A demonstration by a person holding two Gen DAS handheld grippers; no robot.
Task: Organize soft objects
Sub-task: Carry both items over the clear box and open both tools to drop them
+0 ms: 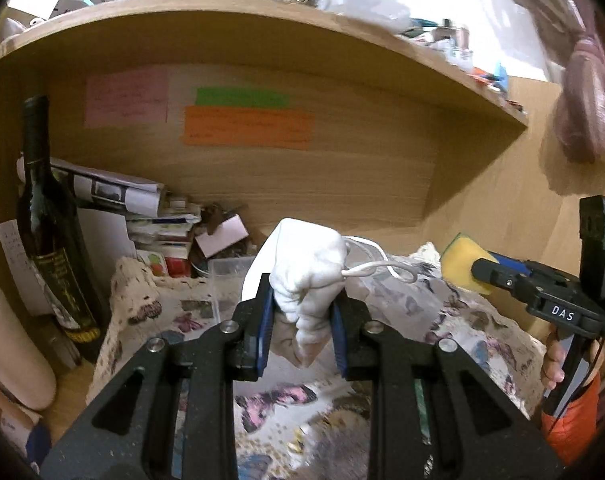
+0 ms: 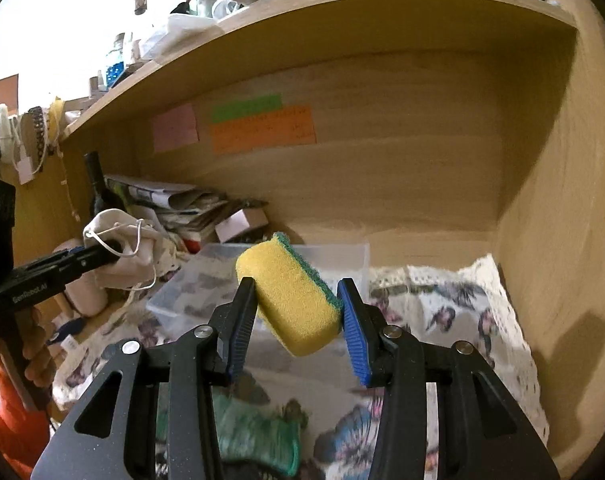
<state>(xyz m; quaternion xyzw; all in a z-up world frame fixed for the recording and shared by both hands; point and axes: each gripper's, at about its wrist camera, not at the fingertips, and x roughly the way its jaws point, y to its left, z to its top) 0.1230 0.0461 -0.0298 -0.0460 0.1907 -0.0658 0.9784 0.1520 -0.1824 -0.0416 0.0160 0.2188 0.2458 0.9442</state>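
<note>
My left gripper (image 1: 302, 306) is shut on a white drawstring cloth pouch (image 1: 308, 276) and holds it above the butterfly-print cloth (image 1: 482, 332). The pouch also shows in the right wrist view (image 2: 122, 248), at the left. My right gripper (image 2: 298, 304) is shut on a yellow sponge with a green scouring side (image 2: 292, 300) and holds it tilted in the air above a clear plastic box (image 2: 262, 264). The sponge also shows in the left wrist view (image 1: 464, 264), at the right. A green knitted cloth (image 2: 254, 436) lies below the right gripper.
A dark wine bottle (image 1: 52, 240) stands at the left beside a stack of papers (image 1: 142, 208). A wooden shelf (image 1: 262, 20) full of clutter hangs overhead. Coloured notes (image 1: 246, 124) stick to the back wall. A wooden side wall (image 2: 562, 240) closes the right.
</note>
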